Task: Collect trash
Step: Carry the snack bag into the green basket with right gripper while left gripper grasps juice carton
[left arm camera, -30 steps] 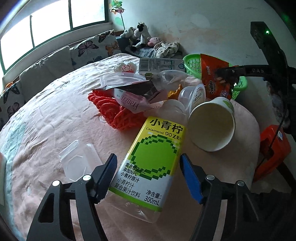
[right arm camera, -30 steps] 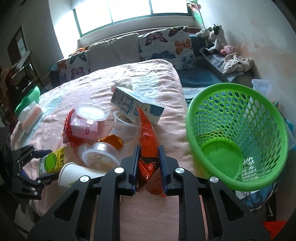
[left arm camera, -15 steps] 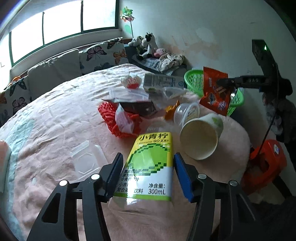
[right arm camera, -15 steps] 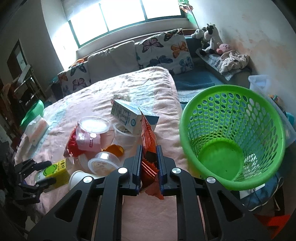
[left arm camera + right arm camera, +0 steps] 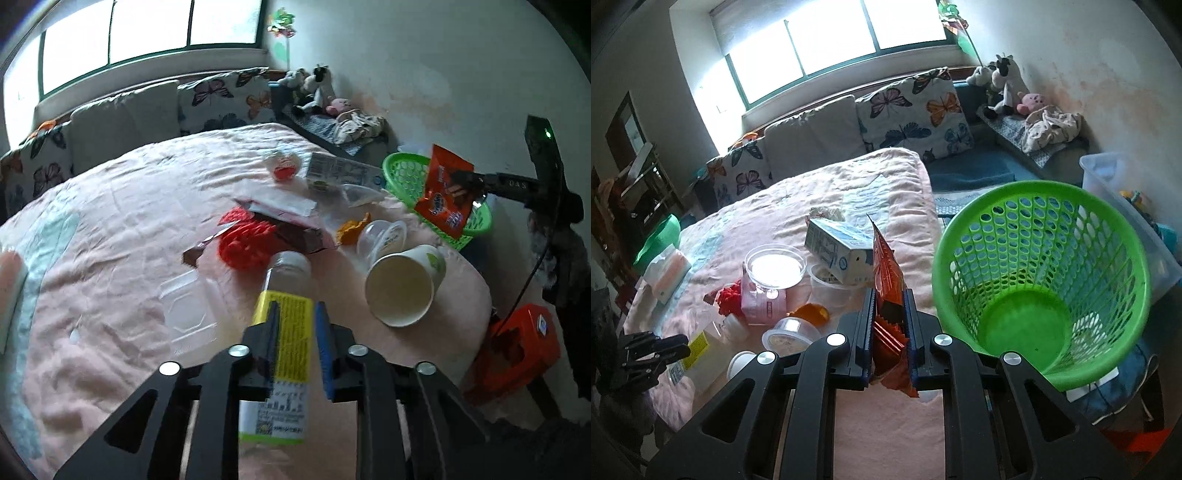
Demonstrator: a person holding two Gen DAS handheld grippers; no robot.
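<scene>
Pink bed (image 5: 110, 221): left gripper (image 5: 295, 321) fingers, just closing, pinch juice bottle (image 5: 286, 295); right gripper (image 5: 889, 306) fingers clamp orange snack bag (image 5: 886, 269) near green basket (image 5: 1045, 266).

The left gripper (image 5: 295, 328) is angling downward, jaws just closing onto a bottle; the right gripper (image 5: 889, 325) is clamping an orange wrapper.

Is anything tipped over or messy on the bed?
Yes. A paper cup lies on its side near the bed's edge, its open mouth showing, beside a heap of trash: a milk carton, wrappers and plastic tubs.
</scene>
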